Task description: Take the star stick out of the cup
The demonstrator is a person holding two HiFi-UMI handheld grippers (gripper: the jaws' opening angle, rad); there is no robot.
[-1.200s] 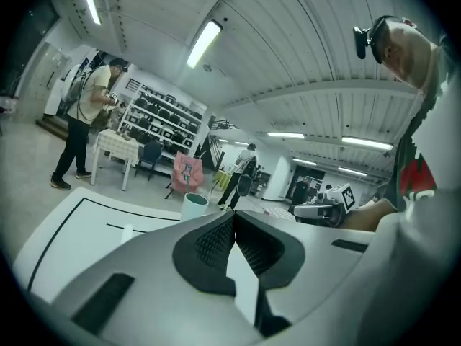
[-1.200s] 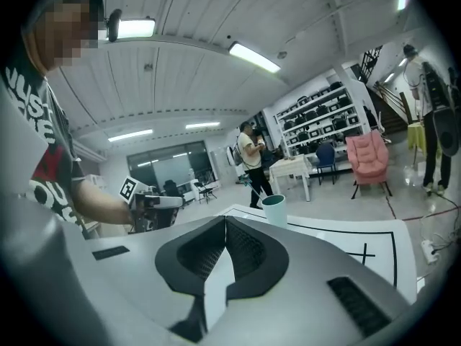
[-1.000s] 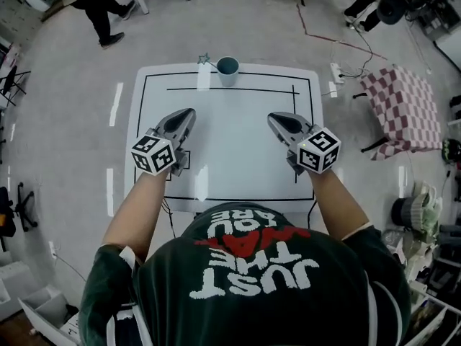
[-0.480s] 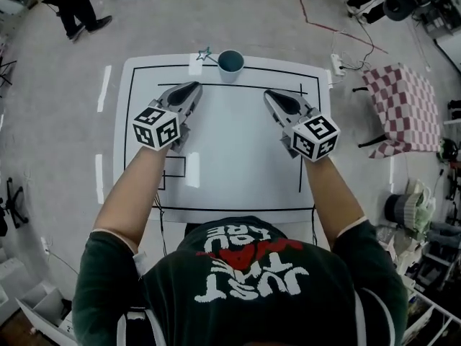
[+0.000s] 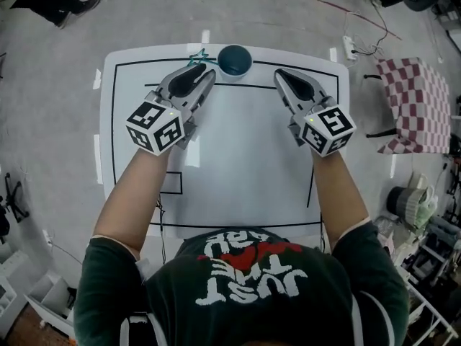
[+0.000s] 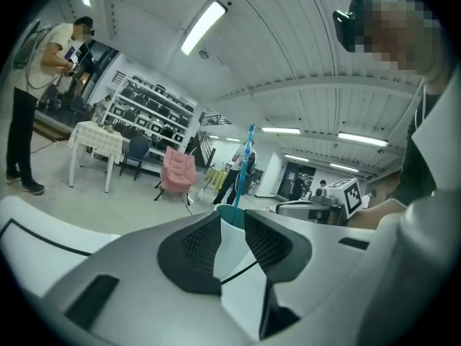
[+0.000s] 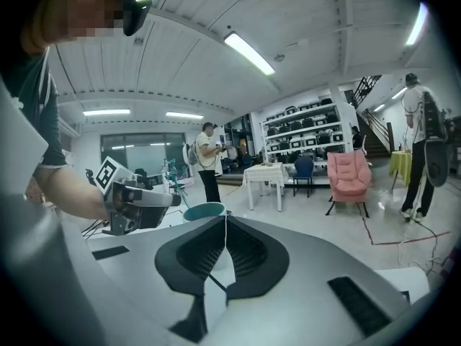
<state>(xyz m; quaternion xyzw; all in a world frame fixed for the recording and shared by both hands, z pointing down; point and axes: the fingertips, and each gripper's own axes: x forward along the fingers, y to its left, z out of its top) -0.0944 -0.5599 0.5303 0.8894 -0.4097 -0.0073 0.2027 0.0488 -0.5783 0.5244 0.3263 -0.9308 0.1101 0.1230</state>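
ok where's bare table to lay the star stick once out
Bare: the table middle between the left gripper and right gripper, down to the near edge. Crowded: the far edge, cup and star stick beside the left gripper's tips.

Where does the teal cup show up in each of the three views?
Head view: cup at the table's far edge, top centre.
Left gripper view: cup at centre, beyond the left gripper's open tongs.
Right gripper view: cup left of centre, behind the right gripper's shut tongs.
Shared landmark: the star stick standing in it.
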